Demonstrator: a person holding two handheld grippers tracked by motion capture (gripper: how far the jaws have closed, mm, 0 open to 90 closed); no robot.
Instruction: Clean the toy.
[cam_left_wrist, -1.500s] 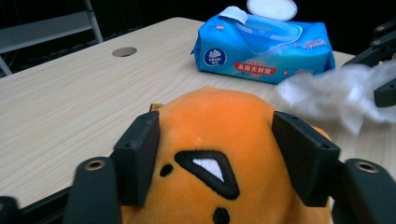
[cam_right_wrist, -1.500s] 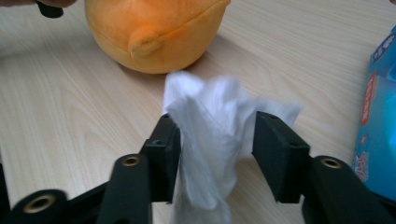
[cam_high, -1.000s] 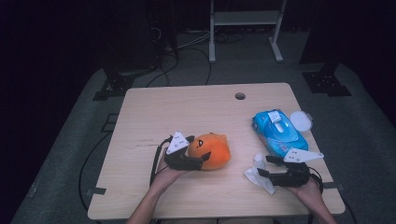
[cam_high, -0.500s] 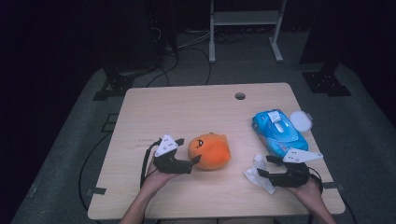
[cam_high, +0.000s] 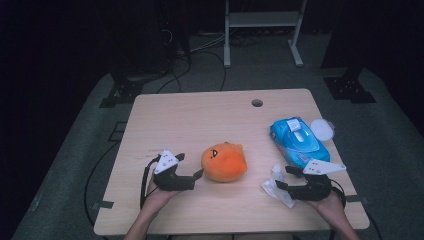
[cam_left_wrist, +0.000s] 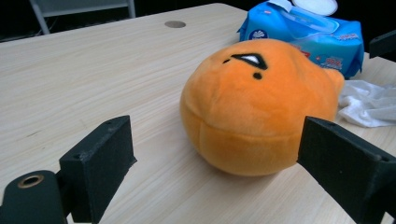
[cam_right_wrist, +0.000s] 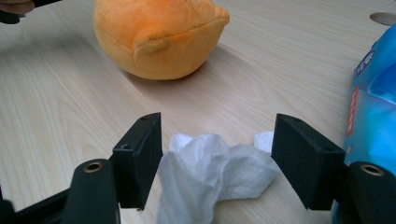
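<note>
An orange round plush toy with a small face lies on the wooden table, near the front middle. My left gripper stands just left of it, open, its jaws clear of the plush in the left gripper view. At the front right, my right gripper is open over a crumpled white wipe. In the right gripper view the wipe lies loose between the two jaws, and the plush sits farther off.
A blue pack of wet wipes lies at the right edge with its white round lid flipped open. A cable hole sits at the table's far side. Dark floor, cables and a white metal frame lie beyond.
My left gripper has drawn back to the left, away from the plush that it was up against; the plush stays put. The right gripper has held still over the wipe.
</note>
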